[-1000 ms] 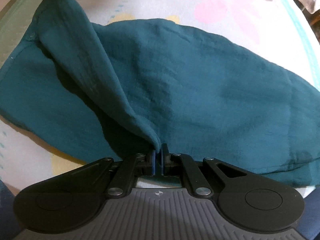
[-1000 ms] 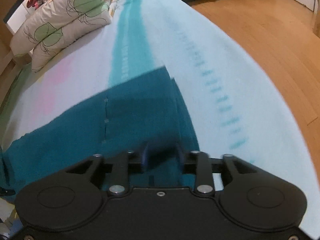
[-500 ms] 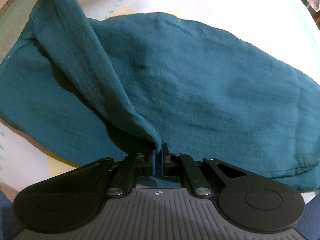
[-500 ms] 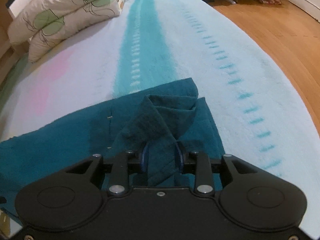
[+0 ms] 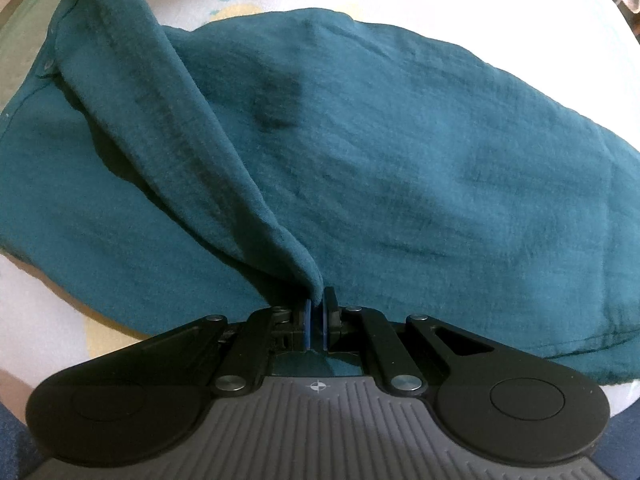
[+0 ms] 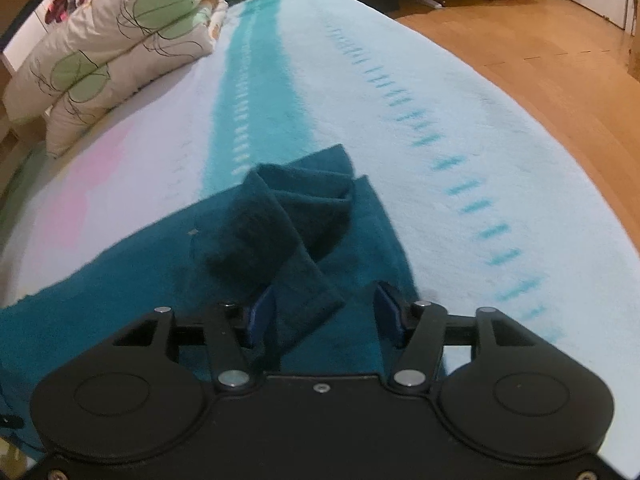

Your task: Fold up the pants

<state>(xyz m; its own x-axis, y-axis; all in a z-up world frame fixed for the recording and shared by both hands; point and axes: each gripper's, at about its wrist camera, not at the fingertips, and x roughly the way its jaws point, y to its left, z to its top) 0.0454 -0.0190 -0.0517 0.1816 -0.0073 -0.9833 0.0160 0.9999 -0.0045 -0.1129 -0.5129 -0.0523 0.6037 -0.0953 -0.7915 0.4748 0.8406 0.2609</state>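
"Pants, teal ones. Where are they lying from where you stand?"

"Spread flat across my bed, on the pale blanket with the turquoise stripe and the dashed lines. Starting at my left: the left gripper points straight down at them, and its blue pads have come together on a corner of the cloth. From that pinch a long fold rises like a ridge and runs away up to the far left edge of the pants, where it casts a shadow on the layer underneath."

"So that side is clamped. And to the right?"

"The right gripper is tilted downward over the other end. Its jaws are opening just now. A loose, crumpled flap of the pants lies between them, resting against the left blue pad; the right pad stands clear of the cloth, so nothing is pinched there."

"Is that flap lying flat?"

"No, it is bunched into a few soft folds on top of the flat layer, near the edge of the pants towards the stripe."

"Anything else around?"

"A folded quilt with green circles sits at the far left of the bed, and wooden floor shows past the bed's right edge."
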